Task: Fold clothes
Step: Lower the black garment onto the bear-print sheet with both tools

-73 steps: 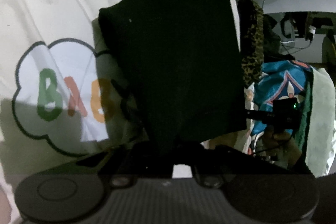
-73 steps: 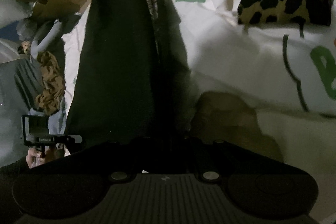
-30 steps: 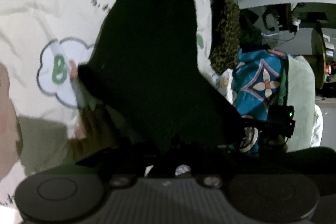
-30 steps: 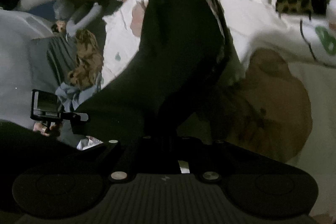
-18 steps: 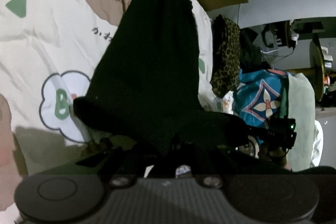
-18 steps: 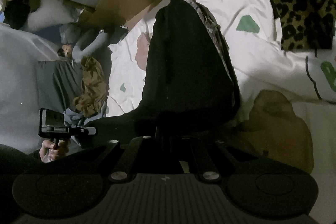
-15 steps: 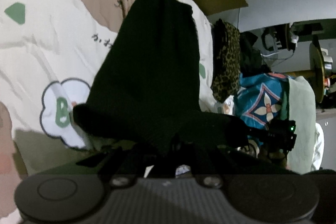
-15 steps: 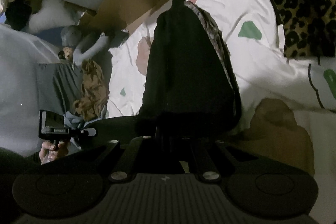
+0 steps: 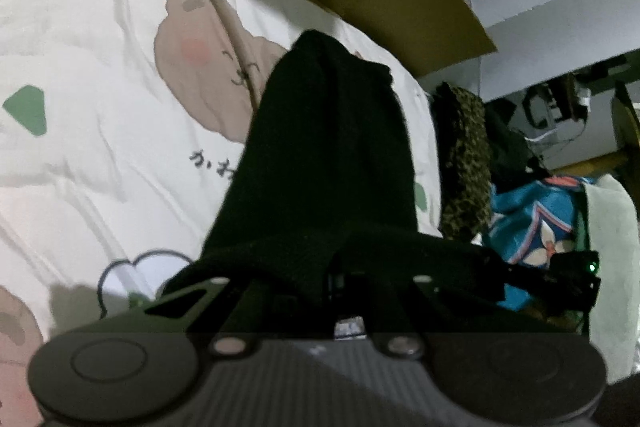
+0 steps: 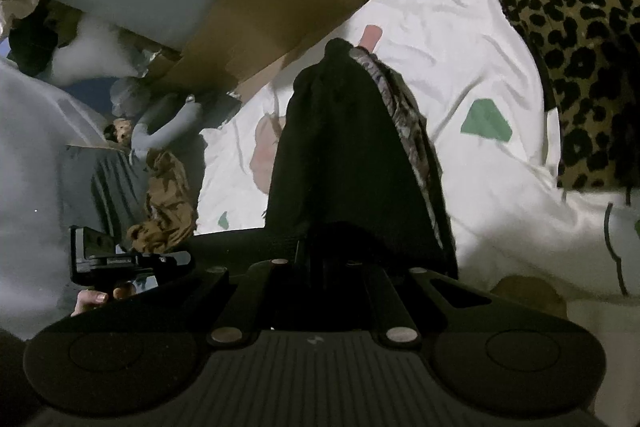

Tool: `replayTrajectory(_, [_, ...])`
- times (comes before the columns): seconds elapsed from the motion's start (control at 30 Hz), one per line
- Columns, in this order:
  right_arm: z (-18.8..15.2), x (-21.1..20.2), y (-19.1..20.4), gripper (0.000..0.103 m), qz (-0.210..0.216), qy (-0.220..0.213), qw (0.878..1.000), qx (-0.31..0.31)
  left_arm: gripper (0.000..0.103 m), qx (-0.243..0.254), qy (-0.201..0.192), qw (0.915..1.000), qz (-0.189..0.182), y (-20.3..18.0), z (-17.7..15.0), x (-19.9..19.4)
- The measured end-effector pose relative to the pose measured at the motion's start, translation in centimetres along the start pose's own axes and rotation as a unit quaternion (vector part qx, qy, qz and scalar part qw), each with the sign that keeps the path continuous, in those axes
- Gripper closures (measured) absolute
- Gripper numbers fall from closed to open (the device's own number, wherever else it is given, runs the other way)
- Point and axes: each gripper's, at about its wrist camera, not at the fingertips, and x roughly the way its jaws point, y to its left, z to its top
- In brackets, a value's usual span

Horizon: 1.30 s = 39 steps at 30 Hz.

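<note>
White bedding (image 9: pixel 100 115) printed with bears and green shapes lies at the left, and a black garment (image 9: pixel 320 163) stretches across it from the far end toward both cameras. The left hand-held gripper (image 9: pixel 336 279) is clenched on its near edge, the right hand-held gripper (image 10: pixel 340 259) likewise grasps the black garment (image 10: pixel 344 155). Leopard-print fabric (image 10: pixel 576 39) lies at the right.
</note>
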Motion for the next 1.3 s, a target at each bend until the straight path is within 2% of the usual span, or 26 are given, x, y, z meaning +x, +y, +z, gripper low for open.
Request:
replayTrajectory(0.2, [1.2, 0.9, -0.2, 0.1, -0.001, -0.021, 1.0, -0.003, 0.097, 0.006, -0.019, 0.9996, 0.019, -0.3, 1.1, 0.6])
replayTrajectory(0.47, [3.6, 2.8, -1.1, 0.1, -0.004, -0.047, 0.999, -0.006, 0.097, 0.002, -0.032, 0.9993, 0.019, 0.8, 2.5, 1.9])
replayTrajectory(0.83, [5.7, 5.2, -2.3, 0.1, -0.031, -0.046, 0.998, -0.01, 0.097, 0.01, -0.041, 0.9988, 0.024, 1.8, 5.1, 4.8])
replayTrajectory(1.0, [6.1, 6.5, -3.0, 0.099, -0.057, -0.039, 0.997, -0.015, 0.092, 0.003, -0.028, 0.9986, 0.044, 2.8, 5.8, 7.1])
replayTrajectory(1.1, [6.1, 7.2, -3.2, 0.096, -0.084, -0.033, 0.996, -0.026, 0.08, 0.003, -0.024, 0.9975, 0.067, 3.0, 5.9, 7.9])
replayTrajectory(1.13, [6.0, 7.4, -3.1, 0.095, -0.09, -0.032, 0.995, -0.031, 0.079, 0.006, -0.023, 0.9971, 0.072, 2.8, 5.8, 8.0])
replayTrajectory(1.17, [6.0, 7.5, -3.0, 0.09, -0.092, -0.031, 0.995, -0.034, 0.074, 0.012, -0.023, 0.997, 0.072, 2.6, 5.7, 8.0])
replayTrajectory(1.2, [6.0, 7.4, -2.9, 0.079, -0.091, -0.03, 0.995, -0.034, 0.068, 0.019, -0.022, 0.9969, 0.073, 2.5, 5.5, 7.9])
replayTrajectory(1.27, [5.8, 7.1, -2.9, 0.067, -0.086, -0.032, 0.995, -0.035, 0.066, 0.033, -0.02, 0.9964, 0.076, 2.1, 5.1, 7.7])
replayTrajectory(1.3, [5.7, 7.0, -2.9, 0.065, -0.084, -0.033, 0.995, -0.033, 0.066, 0.039, -0.018, 0.9959, 0.08, 1.9, 4.9, 7.7])
